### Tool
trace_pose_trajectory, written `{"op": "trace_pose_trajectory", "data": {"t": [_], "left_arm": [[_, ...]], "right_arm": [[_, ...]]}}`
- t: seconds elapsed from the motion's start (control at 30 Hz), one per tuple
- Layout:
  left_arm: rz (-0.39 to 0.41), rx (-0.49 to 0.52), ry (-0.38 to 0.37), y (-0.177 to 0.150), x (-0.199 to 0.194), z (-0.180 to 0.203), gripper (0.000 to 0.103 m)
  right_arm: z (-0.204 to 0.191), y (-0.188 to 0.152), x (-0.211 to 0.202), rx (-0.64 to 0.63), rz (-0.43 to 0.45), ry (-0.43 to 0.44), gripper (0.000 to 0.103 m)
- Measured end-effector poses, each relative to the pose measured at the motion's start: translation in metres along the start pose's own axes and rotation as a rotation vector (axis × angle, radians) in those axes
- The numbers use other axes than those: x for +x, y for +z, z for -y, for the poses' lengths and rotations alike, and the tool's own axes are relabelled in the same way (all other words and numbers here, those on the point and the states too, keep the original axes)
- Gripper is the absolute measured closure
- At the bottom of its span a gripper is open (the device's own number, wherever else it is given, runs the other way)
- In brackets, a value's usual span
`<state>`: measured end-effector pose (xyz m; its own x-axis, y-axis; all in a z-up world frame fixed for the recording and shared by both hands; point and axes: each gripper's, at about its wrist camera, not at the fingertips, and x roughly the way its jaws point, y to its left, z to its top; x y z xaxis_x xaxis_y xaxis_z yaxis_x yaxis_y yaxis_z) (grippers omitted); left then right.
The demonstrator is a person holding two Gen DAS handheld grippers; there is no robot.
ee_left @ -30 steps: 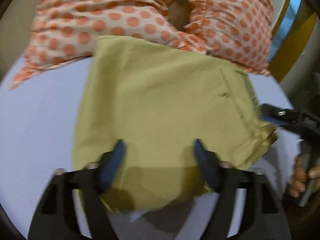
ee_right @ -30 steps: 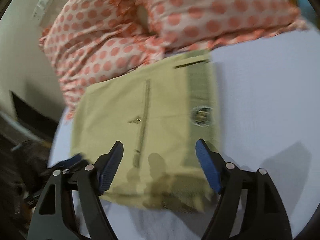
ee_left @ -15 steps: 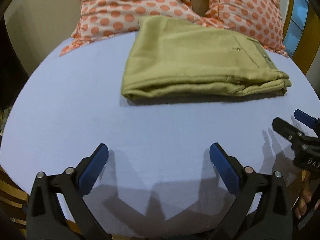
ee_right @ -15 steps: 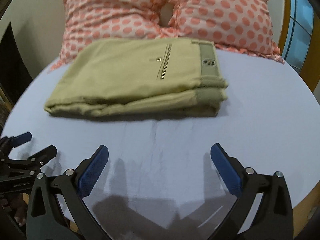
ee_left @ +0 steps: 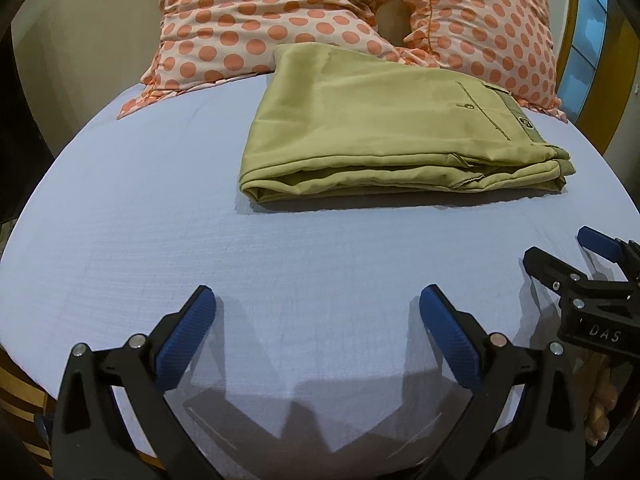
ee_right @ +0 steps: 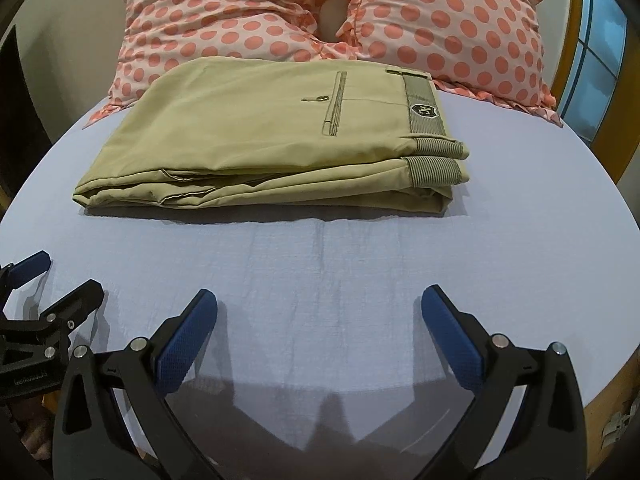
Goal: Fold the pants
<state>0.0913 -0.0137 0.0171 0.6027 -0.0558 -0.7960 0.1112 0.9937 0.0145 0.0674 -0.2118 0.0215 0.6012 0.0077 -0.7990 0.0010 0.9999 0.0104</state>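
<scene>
The khaki pants (ee_left: 384, 128) lie folded in a flat stack on the pale blue bed sheet (ee_left: 160, 216), their far edge against the pillows. In the right wrist view the pants (ee_right: 272, 140) show a back pocket and a waistband label. My left gripper (ee_left: 318, 300) is open and empty, above the sheet well in front of the pants. My right gripper (ee_right: 320, 300) is open and empty too, also in front of the pants. Each gripper shows at the edge of the other's view: the right one (ee_left: 568, 256), the left one (ee_right: 52, 280).
Two pillows with orange dots (ee_left: 280, 20) (ee_right: 440, 20) lie behind the pants. A beige wall (ee_left: 88, 40) is at the left and a window with a yellow frame (ee_right: 600, 60) at the right. The near edge of the bed (ee_left: 360, 460) lies under the grippers.
Both grippers have drawn back from the pants toward the near edge of the bed and opened wider. The pants lie folded where they were let go.
</scene>
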Motion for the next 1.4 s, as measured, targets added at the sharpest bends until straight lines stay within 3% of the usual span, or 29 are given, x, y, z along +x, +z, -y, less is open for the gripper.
{"op": "trace_pose_trajectory", "data": {"t": [1.4], "left_arm": [[0.005,-0.002,0.009,0.0,0.001,0.0001,0.002]], "right_arm": [[0.0023,0.001,0.0006,-0.001,0.003,0.0,0.001]]}}
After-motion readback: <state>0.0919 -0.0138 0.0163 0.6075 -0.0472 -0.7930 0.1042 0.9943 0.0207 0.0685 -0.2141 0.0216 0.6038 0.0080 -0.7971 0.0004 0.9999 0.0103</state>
